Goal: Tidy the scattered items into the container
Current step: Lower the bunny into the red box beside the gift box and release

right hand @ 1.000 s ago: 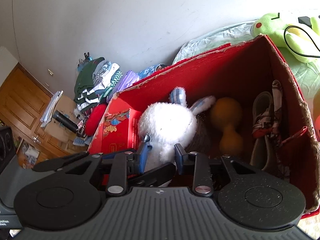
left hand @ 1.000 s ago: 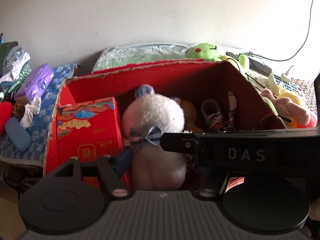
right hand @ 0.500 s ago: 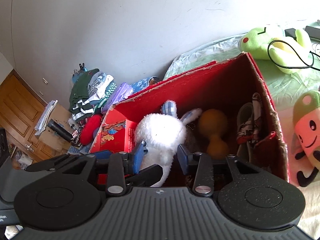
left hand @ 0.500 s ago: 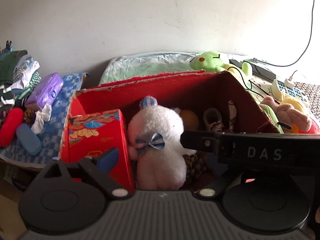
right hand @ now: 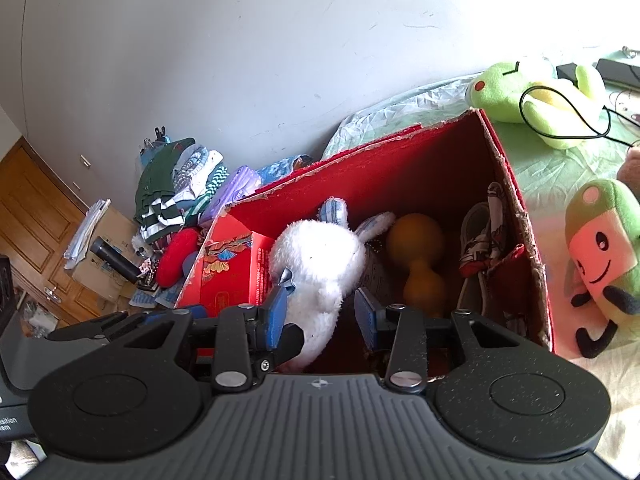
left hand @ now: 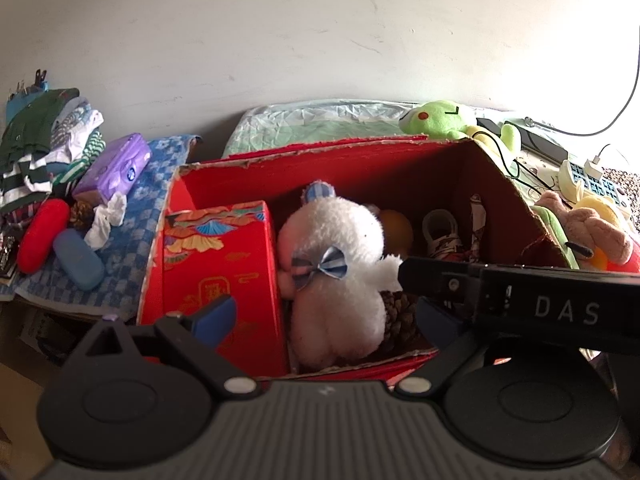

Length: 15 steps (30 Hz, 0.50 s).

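Now the white plush rabbit [right hand: 320, 272] lies between the parted right fingers [right hand: 276, 312].

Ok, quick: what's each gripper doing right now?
Left gripper: open, holding nothing.
Right gripper: open, blue pads either side of the fluffy white plush rabbit in the red cardboard box, not clamping it.

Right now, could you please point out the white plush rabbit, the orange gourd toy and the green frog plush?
white plush rabbit [left hand: 336, 236], left wrist view, head
orange gourd toy [right hand: 416, 236], right wrist view, upper bulb
green frog plush [right hand: 504, 88], right wrist view, face
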Motion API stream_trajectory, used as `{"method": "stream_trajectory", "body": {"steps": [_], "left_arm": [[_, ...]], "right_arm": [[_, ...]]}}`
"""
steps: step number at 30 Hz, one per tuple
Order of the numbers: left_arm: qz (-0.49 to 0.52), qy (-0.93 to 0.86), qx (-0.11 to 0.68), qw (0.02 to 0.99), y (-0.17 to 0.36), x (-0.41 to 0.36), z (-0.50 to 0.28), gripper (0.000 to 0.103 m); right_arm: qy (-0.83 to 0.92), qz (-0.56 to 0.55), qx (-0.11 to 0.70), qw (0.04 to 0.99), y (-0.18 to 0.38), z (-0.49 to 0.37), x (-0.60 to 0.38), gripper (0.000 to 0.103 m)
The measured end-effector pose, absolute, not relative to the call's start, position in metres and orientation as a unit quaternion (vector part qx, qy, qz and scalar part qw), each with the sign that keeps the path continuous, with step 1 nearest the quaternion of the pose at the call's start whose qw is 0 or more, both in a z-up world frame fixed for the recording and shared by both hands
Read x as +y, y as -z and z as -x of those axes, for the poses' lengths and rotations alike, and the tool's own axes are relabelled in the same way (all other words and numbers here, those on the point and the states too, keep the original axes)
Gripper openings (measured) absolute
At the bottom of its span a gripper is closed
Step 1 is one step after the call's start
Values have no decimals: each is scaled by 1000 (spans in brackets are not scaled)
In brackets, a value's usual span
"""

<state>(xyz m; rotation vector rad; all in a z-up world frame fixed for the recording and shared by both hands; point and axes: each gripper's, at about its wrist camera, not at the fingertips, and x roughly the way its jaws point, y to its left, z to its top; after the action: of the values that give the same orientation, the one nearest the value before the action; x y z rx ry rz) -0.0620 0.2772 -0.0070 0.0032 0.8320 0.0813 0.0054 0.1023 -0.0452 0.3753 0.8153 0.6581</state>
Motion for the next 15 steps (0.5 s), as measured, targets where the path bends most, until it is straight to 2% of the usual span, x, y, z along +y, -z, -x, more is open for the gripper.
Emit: {"method": "stream_trajectory", "body": {"steps": [15], "left_arm": [[11,-83,414,907,7,280,72,100]], "right_arm": [[-283,-145,377,870,41,8,97,42]]}}
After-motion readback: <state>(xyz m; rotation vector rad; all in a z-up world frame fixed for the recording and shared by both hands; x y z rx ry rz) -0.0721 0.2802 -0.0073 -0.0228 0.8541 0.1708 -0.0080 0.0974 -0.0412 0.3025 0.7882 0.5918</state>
